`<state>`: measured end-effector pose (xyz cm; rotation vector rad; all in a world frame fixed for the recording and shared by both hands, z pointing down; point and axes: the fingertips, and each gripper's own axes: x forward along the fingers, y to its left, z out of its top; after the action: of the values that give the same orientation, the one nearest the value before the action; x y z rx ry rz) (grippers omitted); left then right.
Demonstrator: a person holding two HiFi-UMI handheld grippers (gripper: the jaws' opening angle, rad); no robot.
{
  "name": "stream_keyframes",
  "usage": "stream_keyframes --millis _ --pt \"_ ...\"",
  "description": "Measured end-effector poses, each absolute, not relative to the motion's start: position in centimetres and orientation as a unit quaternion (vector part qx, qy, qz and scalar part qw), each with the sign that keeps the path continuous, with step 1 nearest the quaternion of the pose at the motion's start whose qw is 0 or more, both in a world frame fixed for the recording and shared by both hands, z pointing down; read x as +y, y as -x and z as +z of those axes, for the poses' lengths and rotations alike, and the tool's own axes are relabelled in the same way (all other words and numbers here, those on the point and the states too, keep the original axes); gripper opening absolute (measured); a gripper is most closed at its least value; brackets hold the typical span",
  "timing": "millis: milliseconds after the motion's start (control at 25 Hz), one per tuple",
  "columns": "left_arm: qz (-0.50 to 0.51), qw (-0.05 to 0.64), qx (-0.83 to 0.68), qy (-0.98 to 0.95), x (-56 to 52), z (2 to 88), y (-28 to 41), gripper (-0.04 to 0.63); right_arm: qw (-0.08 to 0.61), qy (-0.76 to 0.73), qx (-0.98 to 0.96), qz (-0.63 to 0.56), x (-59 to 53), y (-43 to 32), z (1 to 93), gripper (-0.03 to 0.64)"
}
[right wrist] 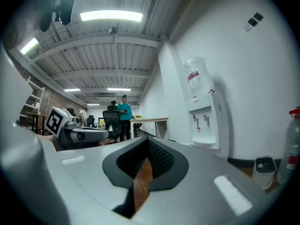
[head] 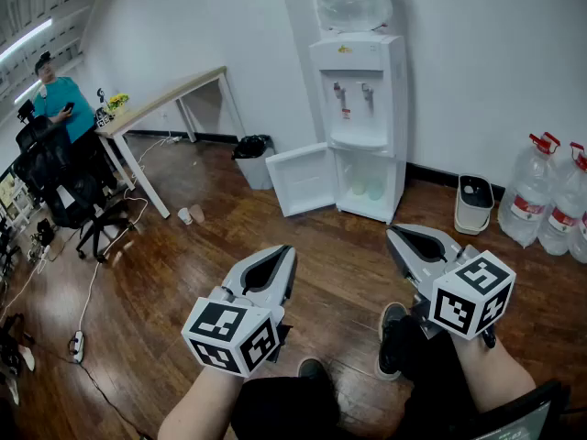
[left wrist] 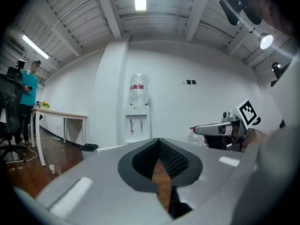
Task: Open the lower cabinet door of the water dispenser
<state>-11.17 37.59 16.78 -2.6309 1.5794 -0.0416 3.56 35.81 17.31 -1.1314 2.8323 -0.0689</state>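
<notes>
The white water dispenser [head: 359,108] stands against the far wall with a bottle on top. Its lower cabinet door [head: 301,180] is swung wide open to the left, showing two pale cups inside the cabinet [head: 365,189]. Both grippers hang level over the wearer's lap, far short of the dispenser. My left gripper [head: 288,253] has its tips close together with nothing between them. My right gripper [head: 393,234] is shut and empty. The dispenser [left wrist: 136,125] shows ahead in the left gripper view, and in the right gripper view the dispenser [right wrist: 204,125] stands at the right.
A black-lined bin [head: 252,156] sits left of the door, a small white bin [head: 474,203] and water jugs [head: 537,191] to the right. A desk [head: 156,108], an office chair [head: 64,195] and a person in teal [head: 60,99] are far left. Cups [head: 191,214] lie on the wood floor.
</notes>
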Motion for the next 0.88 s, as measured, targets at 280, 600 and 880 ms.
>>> stream_keyframes --millis 280,600,880 --pt "-0.004 0.05 0.518 0.854 37.3 13.9 8.0 0.071 0.055 0.364 0.93 -0.006 34.7 -6.1 15.0 0.002" --pt "0.007 0.029 0.548 0.836 33.1 16.3 8.7 0.071 0.05 0.344 0.938 -0.018 30.2 -4.7 16.2 0.002" --pt "0.011 0.036 0.557 0.83 28.3 17.4 9.4 0.071 0.05 0.343 0.938 -0.019 25.3 -4.3 17.5 0.002"
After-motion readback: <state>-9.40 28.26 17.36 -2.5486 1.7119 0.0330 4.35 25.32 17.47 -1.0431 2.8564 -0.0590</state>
